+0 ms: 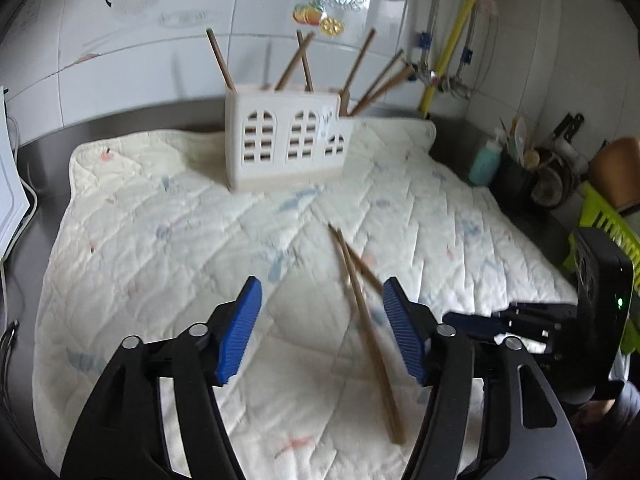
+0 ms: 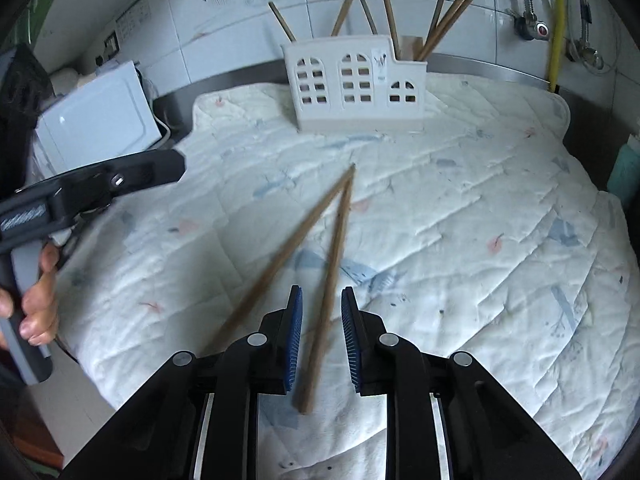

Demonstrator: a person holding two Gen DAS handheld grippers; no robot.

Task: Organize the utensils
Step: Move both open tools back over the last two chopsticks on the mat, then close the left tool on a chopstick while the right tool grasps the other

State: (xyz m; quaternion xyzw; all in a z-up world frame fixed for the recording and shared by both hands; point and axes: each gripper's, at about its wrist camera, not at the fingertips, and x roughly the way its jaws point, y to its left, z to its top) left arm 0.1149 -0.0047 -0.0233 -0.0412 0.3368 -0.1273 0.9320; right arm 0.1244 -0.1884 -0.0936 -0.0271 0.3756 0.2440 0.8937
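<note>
Left tool point(image 1: 322, 330) spread, empty | right tool point(image 2: 321, 342) gapped around one chopstick point(image 2: 326, 300), not pinching | risk: crossed chopstick beside it point(image 2: 280, 258) snags, pair scatters on quilt point(image 2: 480, 200).

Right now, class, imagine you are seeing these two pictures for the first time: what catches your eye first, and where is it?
Two loose brown chopsticks lie in a V on the quilted cloth, one running between the right gripper's parted blue pads. Behind them a white house-shaped holder stands near the tiled wall, chopsticks sticking out.
</note>
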